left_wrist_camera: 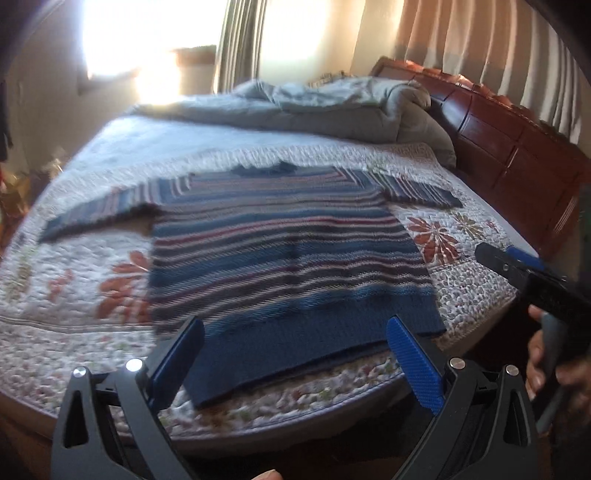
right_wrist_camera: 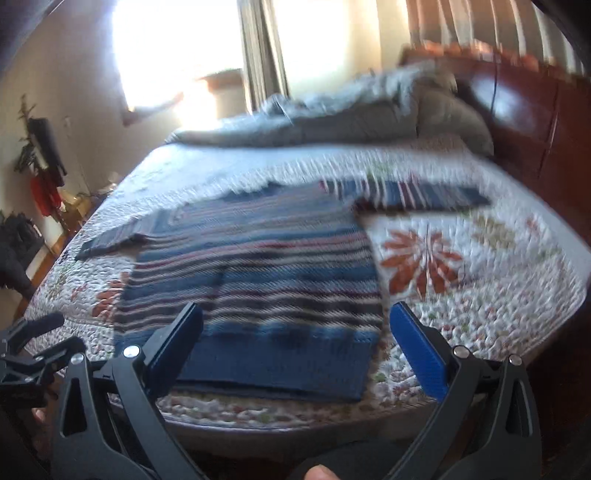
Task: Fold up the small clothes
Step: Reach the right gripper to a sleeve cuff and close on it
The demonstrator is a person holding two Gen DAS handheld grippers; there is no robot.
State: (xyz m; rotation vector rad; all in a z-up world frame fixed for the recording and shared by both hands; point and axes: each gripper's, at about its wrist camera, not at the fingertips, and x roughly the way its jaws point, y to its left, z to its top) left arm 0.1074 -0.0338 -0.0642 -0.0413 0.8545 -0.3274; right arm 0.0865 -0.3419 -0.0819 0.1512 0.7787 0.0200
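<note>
A striped sweater lies flat on a bed, front side up, in bands of blue, white and dark red. Both sleeves are spread out to the sides, and the solid blue hem lies closest to the near edge of the mattress. Under it is a white quilted bedspread printed with rust-coloured flowers. Both views are blurred.

The left claw hovers above the hem with its jaws spread wide — nothing is between the blue pads, and they do not touch the fabric. The right claw is likewise released, jaws wide apart, framing the hem of the sweater from slightly further right. In the left view, the right claw also appears at the right edge, held in a hand over the bedspread just beside the sweater's side.

At the far end of the bed, a rumpled grey duvet is heaped against a reddish wooden headboard. Behind it hang pale pleated curtains — bright daylight pours through a window to the left.
</note>
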